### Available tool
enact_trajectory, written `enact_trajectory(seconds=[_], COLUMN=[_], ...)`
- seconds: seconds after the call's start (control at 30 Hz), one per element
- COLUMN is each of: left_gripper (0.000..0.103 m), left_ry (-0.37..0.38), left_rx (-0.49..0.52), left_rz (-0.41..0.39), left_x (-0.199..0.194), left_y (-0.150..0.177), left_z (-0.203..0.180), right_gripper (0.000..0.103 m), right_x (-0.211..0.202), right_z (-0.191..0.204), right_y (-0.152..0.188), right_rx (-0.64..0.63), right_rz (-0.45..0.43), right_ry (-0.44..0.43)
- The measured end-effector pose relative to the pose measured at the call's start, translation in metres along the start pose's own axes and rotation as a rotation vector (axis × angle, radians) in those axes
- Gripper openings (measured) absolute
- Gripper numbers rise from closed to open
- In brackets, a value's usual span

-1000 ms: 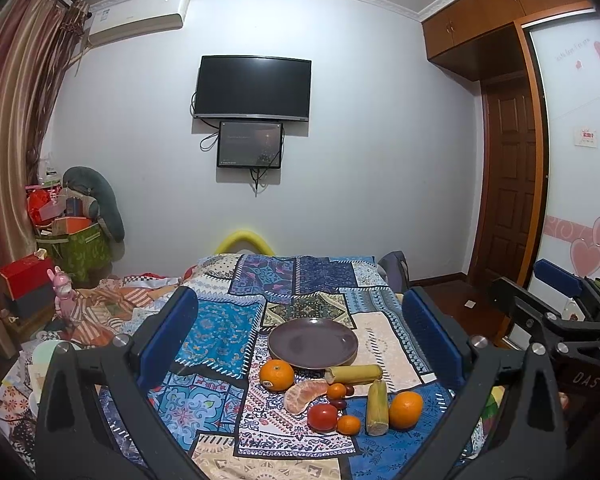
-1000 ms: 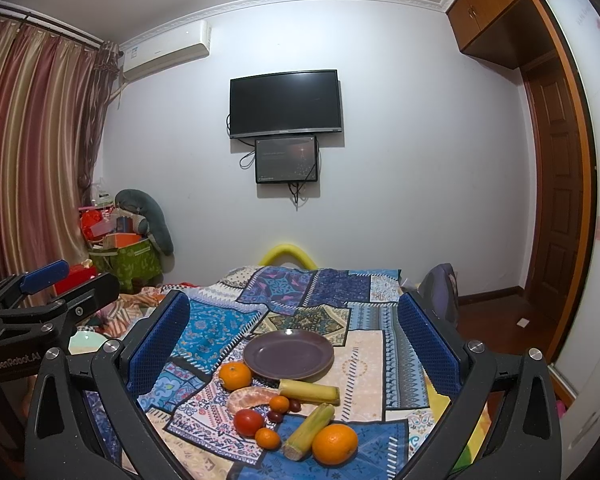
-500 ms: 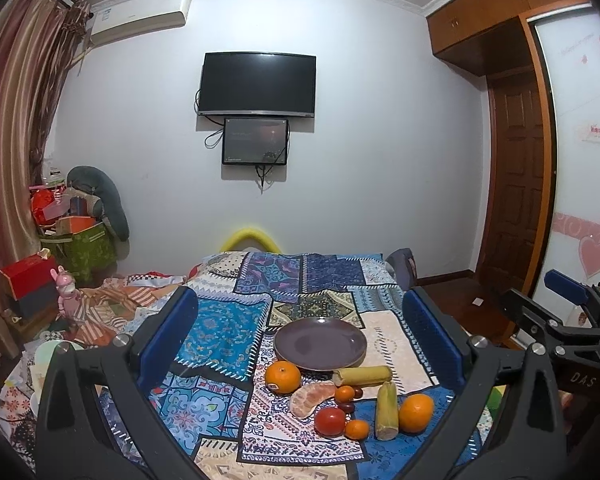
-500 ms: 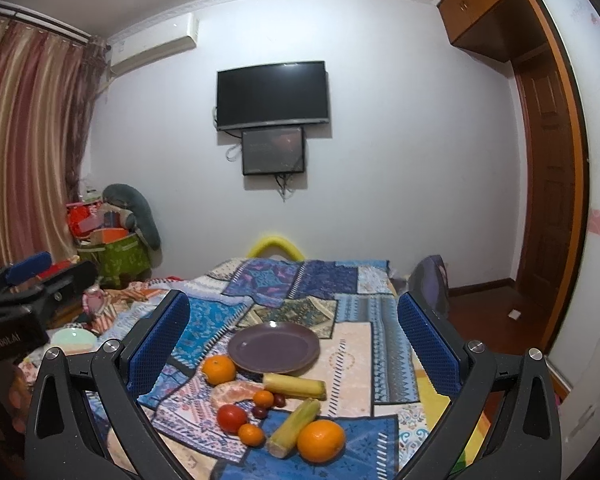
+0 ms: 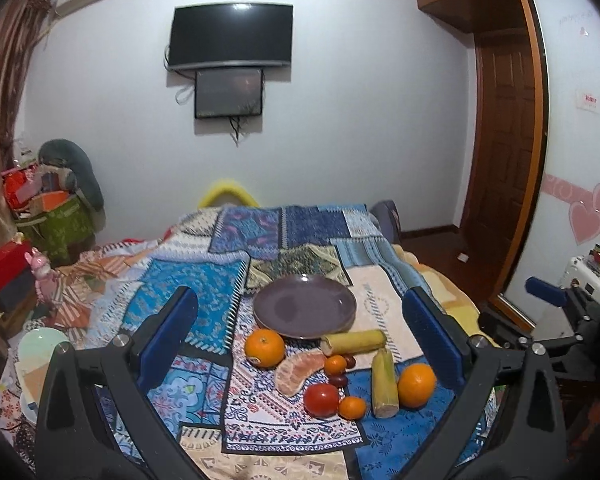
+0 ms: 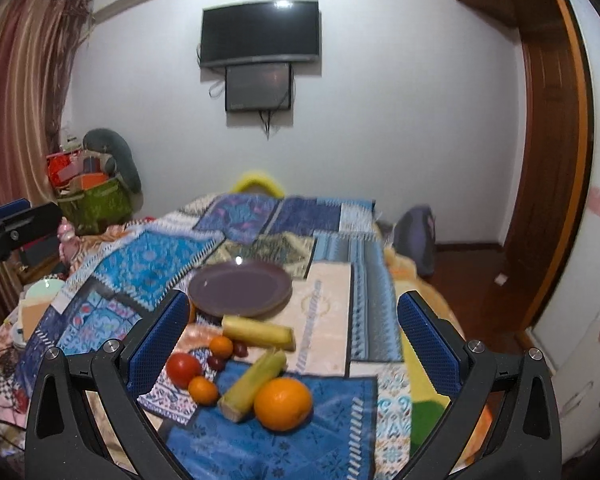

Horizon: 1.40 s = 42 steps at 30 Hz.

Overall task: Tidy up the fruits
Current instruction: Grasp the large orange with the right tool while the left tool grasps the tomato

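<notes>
A purple plate [image 5: 305, 310] lies bare on the patchwork cloth [image 5: 188, 300]; it also shows in the right wrist view [image 6: 240, 288]. In front of it lie two oranges [image 5: 265, 348] [image 5: 417, 385], a red tomato [image 5: 321, 400], peeled orange segments [image 5: 298, 372], small tangerines [image 5: 352, 407], dark red small fruits [image 5: 338, 380] and two yellow-green stalk pieces [image 5: 354, 342] [image 5: 385, 384]. My left gripper [image 5: 302, 340] is open and empty above the fruit. My right gripper [image 6: 292, 340] is open and empty, close over the near orange [image 6: 283, 403] and tomato [image 6: 183, 369].
The cloth covers a bed that drops off at the right to a wooden floor [image 5: 444, 256]. Boxes and a green bag [image 5: 56, 224] stand at the left. A pale green bowl [image 5: 40, 344] lies at the left edge. A TV [image 5: 231, 36] hangs on the far wall.
Both grippers have moved forward and lower toward the fruit; the plate and fruit look larger. The right gripper came nearest. Nothing was picked up.
</notes>
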<state>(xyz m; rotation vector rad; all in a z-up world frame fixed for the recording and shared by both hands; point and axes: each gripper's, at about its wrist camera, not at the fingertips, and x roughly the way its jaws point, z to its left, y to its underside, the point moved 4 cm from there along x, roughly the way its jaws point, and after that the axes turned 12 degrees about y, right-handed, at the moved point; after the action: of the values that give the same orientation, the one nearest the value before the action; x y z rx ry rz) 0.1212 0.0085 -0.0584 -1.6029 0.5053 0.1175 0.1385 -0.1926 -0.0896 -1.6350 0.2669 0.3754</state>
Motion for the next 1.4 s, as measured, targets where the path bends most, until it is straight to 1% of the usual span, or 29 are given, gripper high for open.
enact_trajectory(seconds=[0.1,0.17,0.2,0.27,0.33,0.4,0.47,0.53,0.57,0.6,0.67,0.73,0.77,0.83,0.93,1.03,1.07,1.17,1.2,1.33,1.4], left_gripper=[0.103,0.103,0.103,0.103,0.103,0.103,0.103,0.103,0.101,0.096,0.088,0.088,0.087,0.086,0.086,0.083,0.080,0.075,0.074,0.070,0.064], left_ry=[0.006,0.026,0.043,0.051,0.044,0.020,0.005,0.012,0.020,0.029,0.044,0.073,0.094,0.110,0.119,0.135,0.139,0.159,0.167,0.192,0.209], left_rx=[0.014,0.025,0.037,0.060,0.082,0.092,0.096,0.076,0.062,0.047,0.029,0.012,0.003,0.002,0.016,0.022,0.022,0.016,0.013,0.017,0.024], left_rz=[0.033,0.063,0.089,0.129,0.170,0.214,0.246,0.279,0.294,0.315,0.361,0.392,0.409,0.432,0.484,0.572,0.594,0.627,0.632,0.661,0.684], left_x=[0.013,0.021,0.028,0.038,0.050,0.062,0.071,0.080,0.084,0.090,0.101,0.109,0.114,0.120,0.130,0.144,0.148,0.154,0.156,0.163,0.169], left_y=[0.003,0.006,0.008,0.011,0.017,0.025,0.033,0.043,0.047,0.052,0.060,0.066,0.070,0.075,0.085,0.099,0.104,0.113,0.115,0.122,0.126], left_z=[0.000,0.002,0.002,0.004,0.008,0.014,0.020,0.027,0.030,0.033,0.036,0.037,0.038,0.037,0.036,0.036,0.037,0.036,0.036,0.029,0.024], right_gripper=[0.103,0.103,0.103,0.103,0.103,0.103,0.102,0.102,0.102,0.102,0.102,0.101,0.100,0.092,0.091,0.085,0.084,0.074,0.068,0.067,0.065], right_x=[0.012,0.020,0.023,0.031,0.035,0.040,0.046,0.053,0.056,0.059,0.065,0.071,0.073,0.078,0.084,0.089,0.091,0.099,0.101,0.106,0.109], right_z=[-0.003,-0.004,-0.005,-0.006,-0.007,-0.010,-0.012,-0.011,-0.010,-0.009,-0.005,-0.002,-0.001,0.003,0.006,0.008,0.009,0.014,0.016,0.019,0.021], right_y=[0.009,0.015,0.018,0.025,0.033,0.043,0.050,0.056,0.059,0.062,0.068,0.075,0.079,0.087,0.096,0.102,0.103,0.107,0.109,0.114,0.115], right_rx=[0.004,-0.007,-0.016,-0.045,-0.078,-0.097,-0.099,-0.095,-0.091,-0.089,-0.090,-0.089,-0.089,-0.087,-0.068,-0.059,-0.059,-0.075,-0.079,-0.079,-0.088], right_rz=[0.056,0.084,0.099,0.123,0.145,0.176,0.212,0.247,0.262,0.277,0.297,0.326,0.344,0.380,0.425,0.455,0.464,0.502,0.513,0.540,0.543], right_ry=[-0.011,-0.014,-0.014,-0.005,0.009,0.007,-0.006,-0.034,-0.043,-0.050,-0.056,-0.071,-0.084,-0.110,-0.140,-0.160,-0.165,-0.171,-0.177,-0.200,-0.207])
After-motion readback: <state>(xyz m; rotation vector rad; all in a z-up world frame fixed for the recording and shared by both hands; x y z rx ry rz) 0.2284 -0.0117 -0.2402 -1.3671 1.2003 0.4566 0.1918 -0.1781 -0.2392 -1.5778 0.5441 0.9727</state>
